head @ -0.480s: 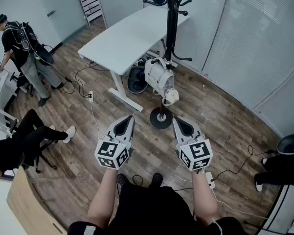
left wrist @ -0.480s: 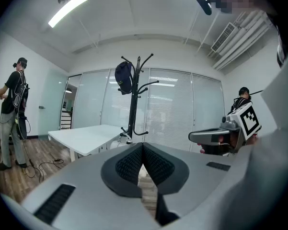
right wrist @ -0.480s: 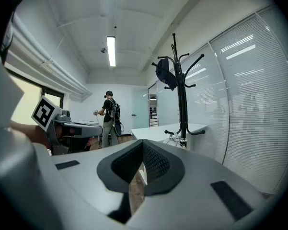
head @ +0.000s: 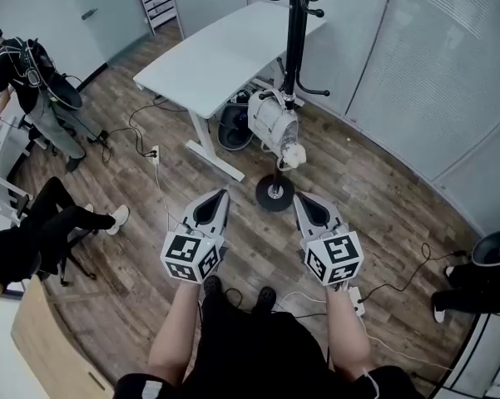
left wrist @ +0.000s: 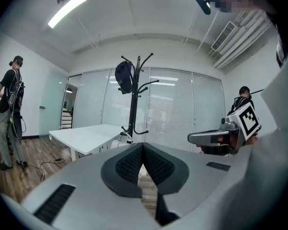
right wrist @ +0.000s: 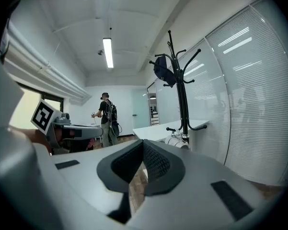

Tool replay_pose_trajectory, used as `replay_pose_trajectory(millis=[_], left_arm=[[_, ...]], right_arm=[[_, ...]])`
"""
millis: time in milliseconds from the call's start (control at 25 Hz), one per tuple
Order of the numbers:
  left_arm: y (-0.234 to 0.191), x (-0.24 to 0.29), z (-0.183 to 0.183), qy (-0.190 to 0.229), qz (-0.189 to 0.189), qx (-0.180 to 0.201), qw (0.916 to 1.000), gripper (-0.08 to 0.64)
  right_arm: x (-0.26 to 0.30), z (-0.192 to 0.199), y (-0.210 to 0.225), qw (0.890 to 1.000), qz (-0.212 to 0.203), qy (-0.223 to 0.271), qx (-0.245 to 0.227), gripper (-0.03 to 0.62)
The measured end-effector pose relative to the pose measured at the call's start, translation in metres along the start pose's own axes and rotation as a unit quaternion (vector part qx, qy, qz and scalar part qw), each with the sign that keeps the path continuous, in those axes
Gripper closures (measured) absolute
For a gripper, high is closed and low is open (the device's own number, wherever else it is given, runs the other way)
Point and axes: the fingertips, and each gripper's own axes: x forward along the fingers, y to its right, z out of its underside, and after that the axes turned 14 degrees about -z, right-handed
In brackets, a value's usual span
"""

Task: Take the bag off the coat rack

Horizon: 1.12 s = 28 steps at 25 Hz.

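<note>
The only print to be made out is the black-and-white square patterning on the marker cube (head: pixel 191 258) of the left tool (head: pixel 222 194) and on the marker cube (head: pixel 334 258) of the right tool (head: pixel 299 199).

In the head view both tools are held side by side, apart from each other, with their tips pointed toward 12 o'clock. In the left gripper view the ribbed dark pads (left wrist: pixel 132 164) are seen pressed together, with nothing gripped. In the right gripper view the pads (right wrist: pixel 155 162) are likewise closed on each other and nothing is held.

The black coat rack (head: pixel 295 32) is seen at 12 o'clock from the tools, well apart from them, with its round base (head: pixel 274 193) on the wooden floor (head: pixel 374 198). A dark bag (left wrist: pixel 123 77), rounded and navy to black, is hung from an upper hook near the top of the pole. It is tilted, and a narrower end is pointed downward. A white bag (head: pixel 274 123) is hung low on the same pole, just above the base. It is barrel-shaped, with darker straps across it, and a pale fluffy charm (head: pixel 293 155) is dangled from its lower end.

A white desk (head: pixel 216 52) is placed at 11 o'clock, just beside the rack. A standing person in dark clothes (head: pixel 21 73) is seen at 10 o'clock, and a seated person (head: pixel 33 235) at 9 o'clock.
</note>
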Motion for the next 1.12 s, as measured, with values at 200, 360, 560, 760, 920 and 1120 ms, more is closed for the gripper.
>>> replay_pose_trajectory(millis=[200,360,560,760,920,1120], left_arm=[[-0.006,0.01,0.008,-0.009,0.006,-0.004,0.9999,0.545],[-0.014,0.018,0.012,-0.014,0.014,-0.007,0.9998,0.545],[-0.024,0.034,0.017,-0.016,0.034,-0.003,0.9993,0.545],[-0.043,0.064,0.015,-0.022,0.065,0.001,0.9976,0.545],[-0.066,0.096,0.008,-0.025,0.099,0.005,0.9948,0.545],[-0.084,0.124,0.003,-0.032,0.14,0.012,0.9896,0.545]], right_arm=[[0.007,0.006,0.005,1.0,0.019,-0.013,-0.008,0.563],[0.015,0.008,0.009,0.999,0.034,-0.021,-0.009,0.563],[0.029,0.011,0.014,0.998,0.053,-0.022,-0.006,0.562],[0.055,0.005,0.021,0.996,0.084,-0.024,0.0,0.561],[0.084,0.0,0.028,0.993,0.114,-0.027,0.004,0.561],[0.108,-0.004,0.038,0.987,0.159,-0.03,0.019,0.561]])
